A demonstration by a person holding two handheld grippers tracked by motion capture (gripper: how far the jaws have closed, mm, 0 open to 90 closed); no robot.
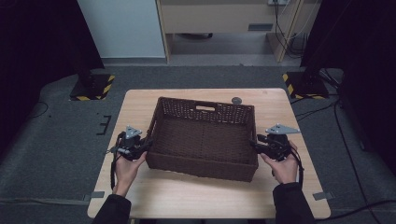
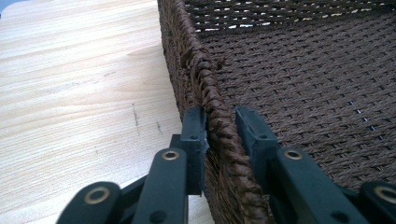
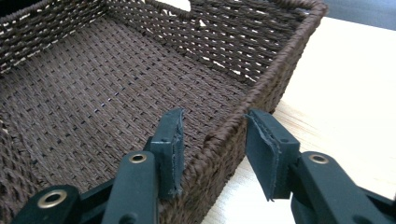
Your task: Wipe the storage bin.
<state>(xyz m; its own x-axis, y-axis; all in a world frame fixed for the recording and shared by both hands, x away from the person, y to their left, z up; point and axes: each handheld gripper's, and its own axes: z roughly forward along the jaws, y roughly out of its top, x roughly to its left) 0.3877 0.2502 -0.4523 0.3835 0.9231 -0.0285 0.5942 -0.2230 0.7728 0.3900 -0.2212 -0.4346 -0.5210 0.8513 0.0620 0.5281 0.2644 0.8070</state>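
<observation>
Presently we record two hands entering from the near edge of the bench (image 1: 205,196), forearms in dark sleeves, each hand wrapped under its tool with the grey three-cornered plate uppermost.

Item one, left tool (image 1: 140,145): held at the left end of the basket (image 1: 203,170), pointing inward toward it. In the left gripper view we see the left tool (image 2: 219,128) astride the braided rim, one jaw outside the left wall and one inside, both pads pressed against the weave; we enter it as clamped on the basket.

Item two, right tool (image 1: 261,145): held at the right end of the basket, pointing inward toward it, mirroring the left. In the right gripper view the right tool (image 3: 215,140) also straddles the rim, one jaw inside and one outside over the bench, but we note clear gaps between pads and wall; its jaws stand apart, gripping nothing.

Item three, basket (image 3: 93,93): dark brown woven, rectangular, shallow, with a handle slot cut in the far wall. It rests flat on the middle of the pale wooden bench, between the two tools. We see nothing lying on its woven floor.

Item four: a small round dark disc (image 1: 236,100) lies on the bench just beyond the basket's far wall.
</observation>
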